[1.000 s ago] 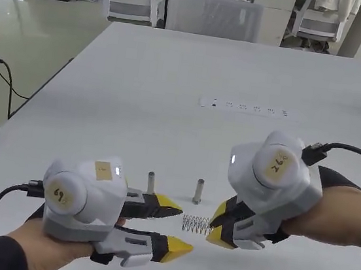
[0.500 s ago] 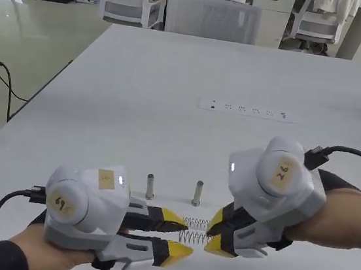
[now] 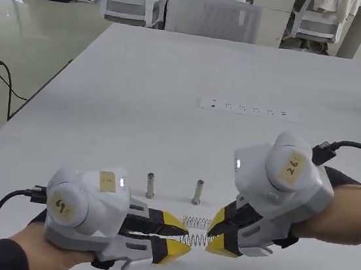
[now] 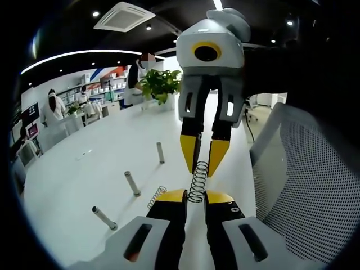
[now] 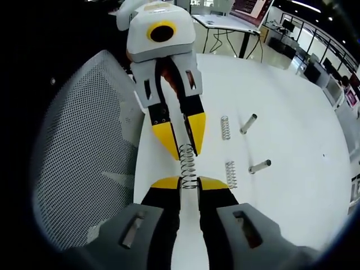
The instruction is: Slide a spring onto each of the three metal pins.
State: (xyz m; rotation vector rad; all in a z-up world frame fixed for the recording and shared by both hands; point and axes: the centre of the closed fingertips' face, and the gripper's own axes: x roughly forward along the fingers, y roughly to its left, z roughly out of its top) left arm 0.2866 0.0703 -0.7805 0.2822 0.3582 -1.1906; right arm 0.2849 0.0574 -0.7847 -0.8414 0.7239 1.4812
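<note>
A thin steel spring (image 3: 195, 238) stretches between my two grippers just above the white table. My left gripper (image 3: 178, 235) is shut on one end, which shows between its own jaws (image 4: 196, 197). My right gripper (image 3: 213, 232) is shut on the other end (image 5: 188, 183). Two short metal pins (image 3: 150, 185) (image 3: 198, 192) stand upright just beyond the tips. From the left gripper, three pins (image 4: 161, 152) (image 4: 132, 183) (image 4: 104, 218) stand in a row. A loose spring (image 3: 196, 222) lies near the pins, and two loose springs (image 5: 225, 127) (image 5: 230, 172) lie beside the pins.
A white power strip (image 3: 242, 107) lies on the table (image 3: 170, 107) farther back. Office chairs (image 3: 213, 17) stand past the far edge. A mesh chair back (image 4: 304, 169) sits close behind the grippers. A cable trails from each gripper.
My left gripper moved right toward the right one, and its jaws narrowed from wide open onto the free end of the spring. The right gripper kept its hold.
</note>
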